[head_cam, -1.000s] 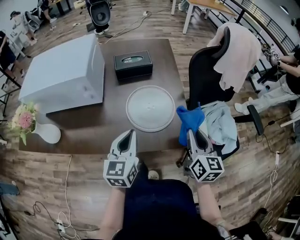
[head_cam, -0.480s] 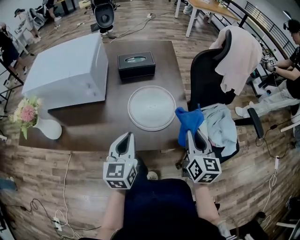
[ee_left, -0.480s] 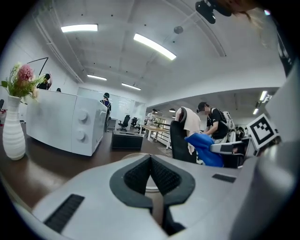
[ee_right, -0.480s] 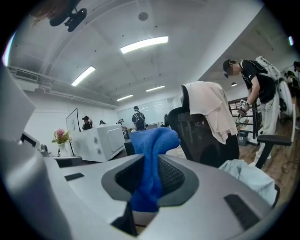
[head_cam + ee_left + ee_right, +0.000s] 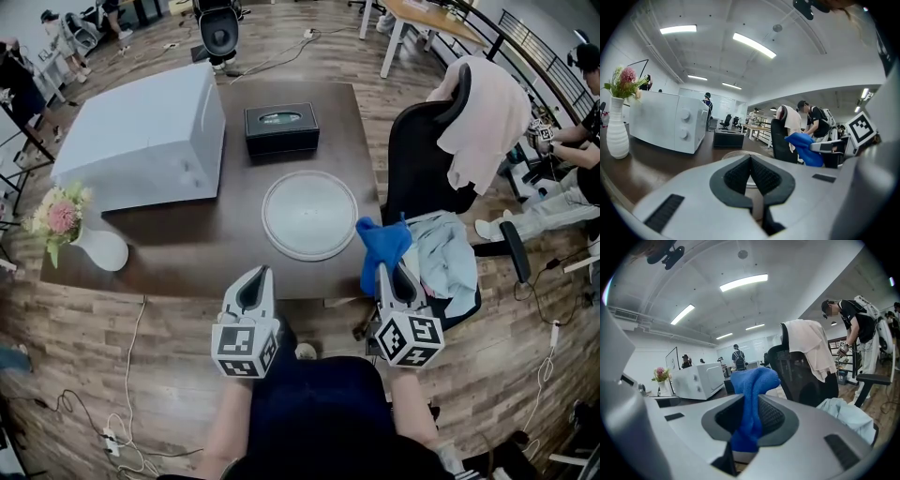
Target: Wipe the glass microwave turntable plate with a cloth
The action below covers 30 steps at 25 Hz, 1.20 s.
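Pinching blue cloth (image 5: 380, 244), right gripper (image 5: 384, 270) jaws clamped on it, tips buried under fabric. Left gripper (image 5: 257, 274) jaws pressed together, empty. Glass plate (image 5: 309, 214) flat on desk (image 5: 187, 246), mostly hidden behind left jaws in left gripper view.

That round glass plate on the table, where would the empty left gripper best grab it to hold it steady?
Take the glass turntable plate by its near rim, the edge closest to the left gripper. It lies flat on the table, so the thin raised rim is probably all the fingers can pinch. Come in from the person's side, tilted down over that edge.
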Each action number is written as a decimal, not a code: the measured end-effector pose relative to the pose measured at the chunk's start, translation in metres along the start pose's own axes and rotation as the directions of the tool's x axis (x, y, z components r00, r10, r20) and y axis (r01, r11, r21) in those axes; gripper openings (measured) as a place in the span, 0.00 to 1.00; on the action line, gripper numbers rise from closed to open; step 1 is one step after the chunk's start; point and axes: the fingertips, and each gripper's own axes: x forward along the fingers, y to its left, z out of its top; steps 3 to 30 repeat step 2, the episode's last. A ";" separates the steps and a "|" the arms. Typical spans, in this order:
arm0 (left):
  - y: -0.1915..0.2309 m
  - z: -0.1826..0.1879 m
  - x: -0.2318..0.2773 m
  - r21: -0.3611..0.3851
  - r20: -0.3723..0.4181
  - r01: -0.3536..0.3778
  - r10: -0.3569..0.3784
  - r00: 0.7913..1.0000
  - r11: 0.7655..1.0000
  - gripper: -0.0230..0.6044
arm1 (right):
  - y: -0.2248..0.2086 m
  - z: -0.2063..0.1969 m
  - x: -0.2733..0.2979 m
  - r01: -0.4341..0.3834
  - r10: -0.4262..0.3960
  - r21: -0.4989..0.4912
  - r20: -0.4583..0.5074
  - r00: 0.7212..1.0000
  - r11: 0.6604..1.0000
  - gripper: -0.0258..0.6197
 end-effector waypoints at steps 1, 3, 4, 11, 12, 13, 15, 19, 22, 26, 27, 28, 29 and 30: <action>0.001 -0.001 0.000 0.000 -0.002 -0.002 0.002 1.000 1.000 0.04 | 0.000 -0.001 0.000 0.000 0.000 0.000 -0.002 1.000 1.000 0.15; 0.001 -0.002 -0.001 0.000 -0.004 -0.004 0.004 1.000 1.000 0.04 | 0.001 -0.002 0.001 -0.001 0.001 -0.001 -0.005 1.000 1.000 0.15; 0.001 -0.002 -0.001 0.000 -0.004 -0.004 0.004 1.000 1.000 0.04 | 0.001 -0.002 0.001 -0.001 0.001 -0.001 -0.005 1.000 1.000 0.15; 0.001 -0.002 -0.001 0.000 -0.004 -0.004 0.004 1.000 1.000 0.04 | 0.001 -0.002 0.001 -0.001 0.001 -0.001 -0.005 1.000 1.000 0.15; 0.001 -0.002 -0.001 0.000 -0.004 -0.004 0.004 1.000 1.000 0.04 | 0.001 -0.002 0.001 -0.001 0.001 -0.001 -0.005 1.000 1.000 0.15; 0.001 -0.002 -0.001 0.000 -0.004 -0.004 0.004 1.000 1.000 0.04 | 0.001 -0.002 0.001 -0.001 0.001 -0.001 -0.005 1.000 1.000 0.15; 0.001 -0.002 -0.001 0.000 -0.004 -0.004 0.004 1.000 1.000 0.04 | 0.001 -0.002 0.001 -0.001 0.001 -0.001 -0.005 1.000 1.000 0.15; 0.001 -0.002 -0.001 0.000 -0.004 -0.004 0.004 1.000 1.000 0.04 | 0.001 -0.002 0.001 -0.001 0.001 -0.001 -0.005 1.000 1.000 0.15; 0.001 -0.002 -0.001 0.000 -0.004 -0.004 0.004 1.000 1.000 0.04 | 0.001 -0.002 0.001 -0.001 0.001 -0.001 -0.005 1.000 1.000 0.15; 0.001 -0.002 -0.001 0.000 -0.004 -0.004 0.004 1.000 1.000 0.04 | 0.001 -0.002 0.001 -0.001 0.001 -0.001 -0.005 1.000 1.000 0.15; 0.001 -0.002 -0.001 0.000 -0.004 -0.004 0.004 1.000 1.000 0.04 | 0.001 -0.002 0.001 -0.001 0.001 -0.001 -0.005 1.000 1.000 0.15; 0.001 -0.002 -0.001 0.000 -0.004 -0.004 0.004 1.000 1.000 0.04 | 0.001 -0.002 0.001 -0.001 0.001 -0.001 -0.005 1.000 1.000 0.15; 0.001 -0.002 -0.001 0.000 -0.004 -0.004 0.004 1.000 1.000 0.04 | 0.001 -0.002 0.001 -0.001 0.001 -0.001 -0.005 1.000 1.000 0.15; 0.001 -0.002 -0.001 0.000 -0.004 -0.004 0.004 1.000 1.000 0.04 | 0.001 -0.002 0.001 -0.001 0.001 -0.001 -0.005 1.000 1.000 0.15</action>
